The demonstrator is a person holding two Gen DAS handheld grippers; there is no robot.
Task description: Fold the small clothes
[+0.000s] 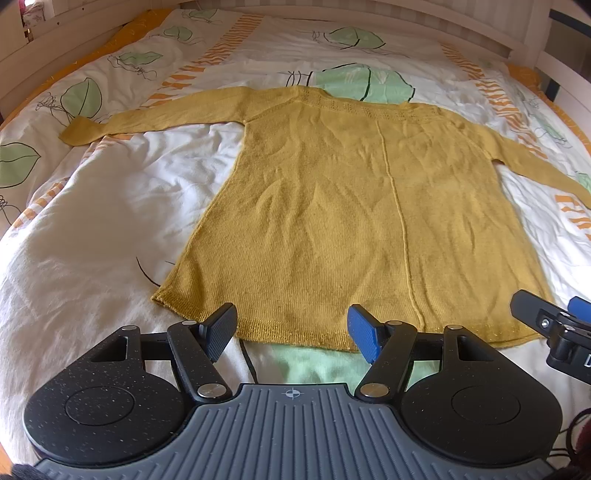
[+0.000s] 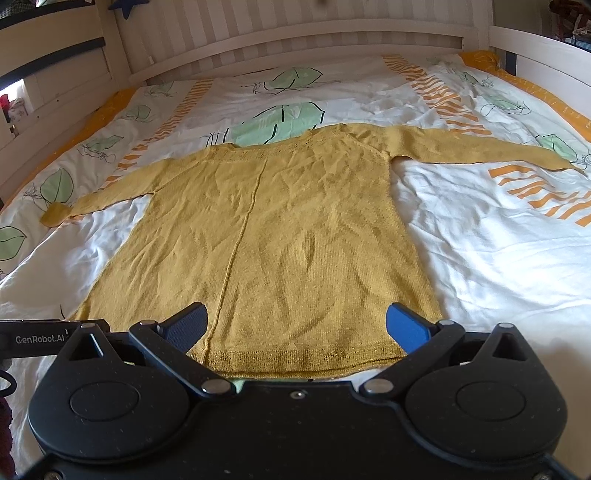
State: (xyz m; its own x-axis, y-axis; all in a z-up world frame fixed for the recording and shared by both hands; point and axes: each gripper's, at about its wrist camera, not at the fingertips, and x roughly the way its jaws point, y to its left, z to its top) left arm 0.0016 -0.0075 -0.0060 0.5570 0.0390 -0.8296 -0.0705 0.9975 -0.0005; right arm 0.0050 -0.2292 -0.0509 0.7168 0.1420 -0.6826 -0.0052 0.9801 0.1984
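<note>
1. One bed (image 1: 110, 229) fills both views, covered by a white duvet (image 2: 480, 258) printed with green leaves and orange stripes; a pale slatted headboard (image 2: 295, 33) stands at the far end.
2. Spread flat on the duvet lies a mustard yellow knitted sweater (image 1: 332, 206), hem toward the cameras, neckline toward the headboard, a raised seam running down its middle.
3. Both sleeves stretch out sideways: the left sleeve (image 1: 166, 114) reaches toward the left edge of the bed, its cuff folded over, and the right sleeve (image 2: 480, 149) lies straight toward the right edge.
4. Near the hem's left part hovers the left tool (image 1: 291, 332), its fingers spread wide apart, holding nothing; one dark pad and one blue pad sit over the hem edge.
5. Near the hem's right part sits the right tool (image 2: 297, 328), likewise spread wide and gripping nothing, with the hem lying between its fingers; whether the pads touch the knit I cannot tell.
6. Seen from the left wrist view, the right tool shows at the far right, just beside the sweater's lower right corner.
</note>
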